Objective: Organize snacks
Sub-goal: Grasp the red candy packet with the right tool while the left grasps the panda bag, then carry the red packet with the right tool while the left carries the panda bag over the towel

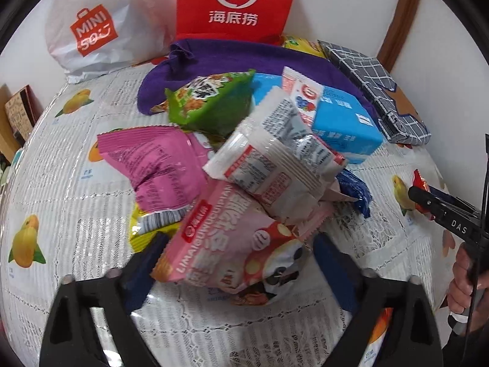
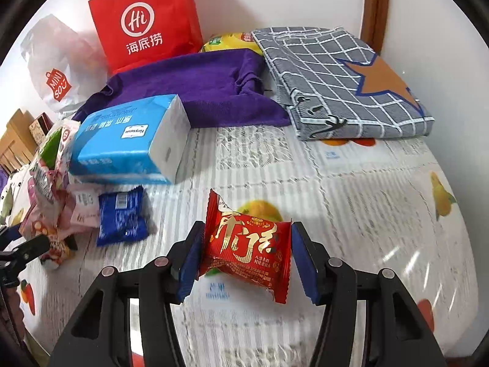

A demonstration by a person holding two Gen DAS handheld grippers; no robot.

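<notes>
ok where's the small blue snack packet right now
In the right wrist view, the blue packet lies flat at left, just below the tissue pack, beside the snack pile.

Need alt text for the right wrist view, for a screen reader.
The right tongs grip a red snack packet just above a fruit-print tablecloth. To the left lie a blue snack packet and a blue tissue pack; behind are a purple cloth, a checked grey cloth and a red paper bag.

We read "Hi" on red bag [image 1: 235, 3], "MINISO" on white bag [image 1: 101, 27], "LIMAIGUNGUDIAN" on pink pack [image 1: 226, 253], "DAS" on right gripper [image 1: 428, 202].
</notes>
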